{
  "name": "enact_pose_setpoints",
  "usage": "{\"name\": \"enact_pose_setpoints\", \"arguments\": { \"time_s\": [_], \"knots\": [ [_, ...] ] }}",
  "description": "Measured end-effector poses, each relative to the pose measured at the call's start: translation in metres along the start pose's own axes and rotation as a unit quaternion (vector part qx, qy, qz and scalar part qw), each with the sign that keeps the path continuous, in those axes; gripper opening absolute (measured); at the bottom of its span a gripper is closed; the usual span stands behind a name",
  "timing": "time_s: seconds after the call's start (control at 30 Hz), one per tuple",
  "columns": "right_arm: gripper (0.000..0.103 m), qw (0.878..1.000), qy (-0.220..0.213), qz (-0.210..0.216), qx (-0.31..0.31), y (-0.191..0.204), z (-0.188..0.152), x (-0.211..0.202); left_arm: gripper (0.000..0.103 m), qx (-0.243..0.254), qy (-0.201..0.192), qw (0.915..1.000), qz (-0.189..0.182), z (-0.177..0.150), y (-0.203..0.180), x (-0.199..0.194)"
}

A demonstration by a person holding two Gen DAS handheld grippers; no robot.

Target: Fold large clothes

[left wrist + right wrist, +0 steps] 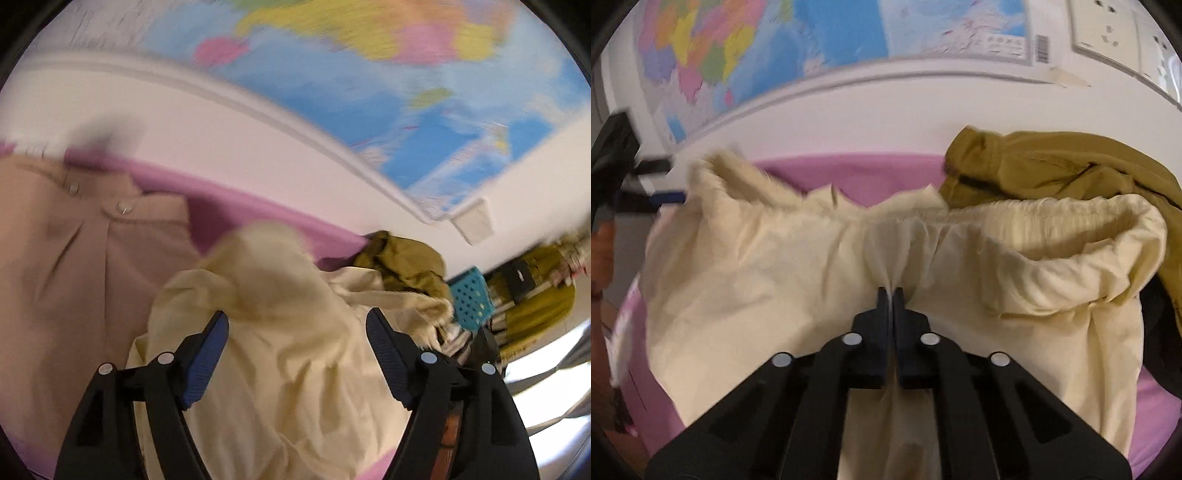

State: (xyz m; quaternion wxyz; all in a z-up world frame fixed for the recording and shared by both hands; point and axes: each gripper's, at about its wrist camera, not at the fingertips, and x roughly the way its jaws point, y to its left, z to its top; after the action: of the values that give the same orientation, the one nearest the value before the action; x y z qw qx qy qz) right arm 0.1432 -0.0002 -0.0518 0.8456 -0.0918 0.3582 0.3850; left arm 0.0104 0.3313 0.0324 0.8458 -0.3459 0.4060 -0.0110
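Cream cotton trousers (775, 280) lie bunched across the middle of both views on a pink bed sheet (849, 173), their elastic waistband curling toward the right of the right wrist view. The right tool (890, 291) is clenched on a pinch of this cloth near the waistband; the left tool (297, 325) stands released above the cloth, nothing between its blue pads (207, 354).

This looks like the spreading step before a fold: the left tool needs a fresh hold on a far edge, then both should draw the cloth flat.

Room is tight. An olive garment (1052, 162) touches the waistband at upper right, a folded tan garment (74, 240) lies at left, and the wall with its map (757, 55) runs close behind.
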Motion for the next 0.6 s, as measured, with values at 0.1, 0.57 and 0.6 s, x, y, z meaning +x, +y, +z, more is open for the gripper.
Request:
{"name": "enact_pose_setpoints", "arguments": {
  "time_s": [0.1, 0.57, 0.6],
  "knots": [
    [0.002, 0.999, -0.043, 0.001, 0.008, -0.005, 0.018, -0.016, 0.074, 0.077, -0.012, 0.9967, 0.021, -0.013, -0.026, -0.007],
    [0.055, 0.998, -0.050, -0.001, 0.028, -0.020, 0.012, -0.022, 0.072, 0.200, 0.040, 0.9691, 0.139, -0.071, -0.042, 0.076],
    [0.056, 0.997, -0.065, 0.003, 0.027, -0.024, 0.005, -0.039, 0.073, 0.202, 0.022, 0.9705, 0.130, -0.073, -0.043, 0.062]
  ]
}}
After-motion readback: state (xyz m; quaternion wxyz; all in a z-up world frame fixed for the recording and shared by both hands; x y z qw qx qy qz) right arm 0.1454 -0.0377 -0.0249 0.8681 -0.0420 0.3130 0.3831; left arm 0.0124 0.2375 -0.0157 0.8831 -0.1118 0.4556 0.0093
